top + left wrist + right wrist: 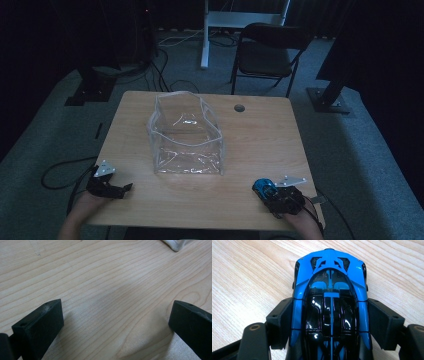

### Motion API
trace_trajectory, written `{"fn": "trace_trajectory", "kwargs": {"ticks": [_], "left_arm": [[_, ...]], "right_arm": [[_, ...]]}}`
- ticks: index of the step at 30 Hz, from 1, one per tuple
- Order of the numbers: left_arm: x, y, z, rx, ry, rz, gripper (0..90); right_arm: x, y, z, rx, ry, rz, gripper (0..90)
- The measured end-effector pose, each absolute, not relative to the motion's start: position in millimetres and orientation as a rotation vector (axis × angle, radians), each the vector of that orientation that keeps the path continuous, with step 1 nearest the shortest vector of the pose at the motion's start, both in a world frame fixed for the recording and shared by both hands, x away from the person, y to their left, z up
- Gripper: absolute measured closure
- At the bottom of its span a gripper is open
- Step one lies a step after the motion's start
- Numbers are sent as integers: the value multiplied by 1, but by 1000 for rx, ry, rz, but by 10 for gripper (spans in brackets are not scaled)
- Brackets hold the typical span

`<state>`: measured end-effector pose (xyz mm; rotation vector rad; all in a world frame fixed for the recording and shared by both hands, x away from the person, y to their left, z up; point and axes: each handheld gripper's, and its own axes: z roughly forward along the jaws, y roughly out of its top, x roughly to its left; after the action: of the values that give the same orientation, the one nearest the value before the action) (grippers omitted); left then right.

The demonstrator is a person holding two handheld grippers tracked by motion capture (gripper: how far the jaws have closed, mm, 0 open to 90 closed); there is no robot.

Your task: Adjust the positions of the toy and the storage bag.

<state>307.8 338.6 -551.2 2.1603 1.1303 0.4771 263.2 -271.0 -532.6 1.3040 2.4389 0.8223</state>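
1. Left tool (120, 190): jaws wide, empty, low over pale wooden tabletop (250, 145).
2. Centre: clear soft plastic zip pouch (186, 135), upright, mouth open.
3. Right tool (267, 192): clamped on glossy blue-and-black toy car (329, 305), near tabletop's right front edge.
4. Step judged: car grasped; next, lift and carry into pouch.

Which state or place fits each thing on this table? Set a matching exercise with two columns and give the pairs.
Things:
1. toy car
2. clear bag
3. left gripper
4. round hole

States or places:
A. open, nothing between its fingers
B. in the tabletop, right of the bag
C. gripped at both sides by the right gripper
D. stands open at mid table

Pairs: 1-C, 2-D, 3-A, 4-B
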Motion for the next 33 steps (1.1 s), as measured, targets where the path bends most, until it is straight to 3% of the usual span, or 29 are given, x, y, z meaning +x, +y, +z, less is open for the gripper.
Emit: {"fn": "trace_trajectory", "kwargs": {"ticks": [15,29,31,33], "left_arm": [[308,338,-551,2159,1132,478,3],[316,334,-547,2180,1147,467,3],[316,332,-546,2188,1130,483,63],[316,328,-544,2193,1106,478,65]], "right_arm": [[266,-273,-529,1323,2460,834,244],[278,-271,-502,1310,2388,935,201],[282,-269,-499,1312,2381,972,196],[285,-265,-498,1299,2388,984,174]]}}
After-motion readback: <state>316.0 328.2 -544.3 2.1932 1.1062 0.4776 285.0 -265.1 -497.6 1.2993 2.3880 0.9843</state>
